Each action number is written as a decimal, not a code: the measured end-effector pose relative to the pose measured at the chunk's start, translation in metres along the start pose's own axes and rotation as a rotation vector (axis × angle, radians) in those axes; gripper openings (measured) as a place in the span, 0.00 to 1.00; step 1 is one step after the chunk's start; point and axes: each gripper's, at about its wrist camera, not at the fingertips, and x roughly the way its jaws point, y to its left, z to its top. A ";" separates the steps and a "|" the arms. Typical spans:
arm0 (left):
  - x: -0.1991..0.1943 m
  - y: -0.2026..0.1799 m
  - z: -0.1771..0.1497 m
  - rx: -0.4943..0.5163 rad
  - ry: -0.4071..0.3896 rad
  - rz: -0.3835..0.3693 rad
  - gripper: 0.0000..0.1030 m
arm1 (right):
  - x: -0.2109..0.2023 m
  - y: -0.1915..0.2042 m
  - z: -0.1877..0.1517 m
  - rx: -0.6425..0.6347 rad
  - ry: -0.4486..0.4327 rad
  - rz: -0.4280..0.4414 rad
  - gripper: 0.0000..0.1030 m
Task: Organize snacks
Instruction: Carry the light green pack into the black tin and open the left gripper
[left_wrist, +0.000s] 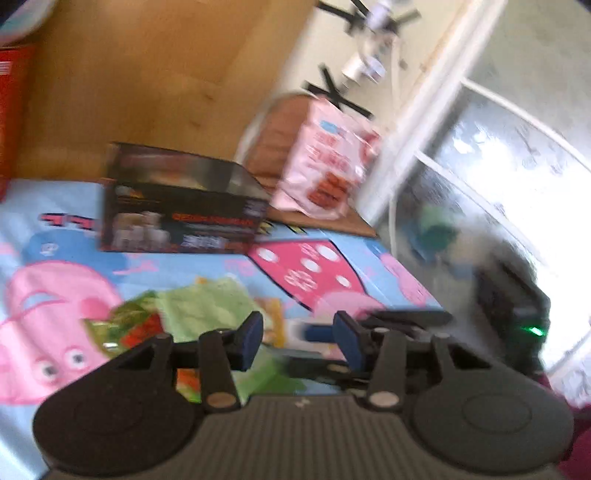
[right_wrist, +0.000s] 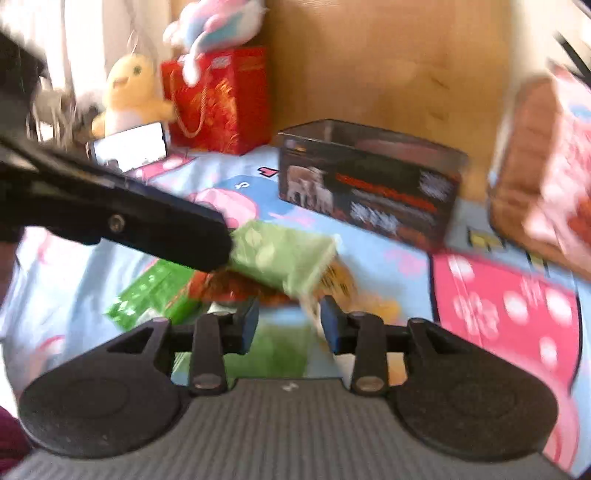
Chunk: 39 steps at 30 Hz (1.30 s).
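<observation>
Left gripper (left_wrist: 297, 341): blue-padded fingers apart with nothing between them, over the near part of the cartoon-print sheet (left_wrist: 207, 264).
Right gripper (right_wrist: 289, 325): fingers spread apart, empty, with the snack pile just ahead of its tips.
Snack pile: a pale green packet (right_wrist: 284, 258) lies on top of a red-orange packet (right_wrist: 236, 286); a bright green packet (right_wrist: 155, 291) sits just left of them and a yellow packet (right_wrist: 369, 295) peeks out on the right. In the left wrist view the same heap (left_wrist: 199, 314) sits just ahead and left of that gripper's fingers.
Black tool: a dark arm (right_wrist: 122, 225) reaches in from the left edge; its tip touches the pale green packet. I cannot tell how it grips.
Black tin box (right_wrist: 369, 184): open-topped, standing beyond the pile toward the sheet's far edge, by the wooden headboard (right_wrist: 388, 66).
Pink bag (left_wrist: 325, 166): upright at the far right corner, right of the tin.
Blur: both views are smeared, so the print on the packets is unreadable.
</observation>
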 end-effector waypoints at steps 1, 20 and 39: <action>-0.006 0.007 0.000 -0.026 -0.019 0.037 0.44 | -0.010 -0.005 -0.006 0.038 -0.009 0.006 0.46; 0.048 0.063 0.001 -0.241 0.092 0.127 0.30 | 0.033 0.001 0.022 -0.130 0.019 -0.004 0.51; 0.022 0.079 0.095 -0.170 -0.174 0.246 0.64 | 0.084 -0.025 0.123 -0.076 -0.099 -0.103 0.45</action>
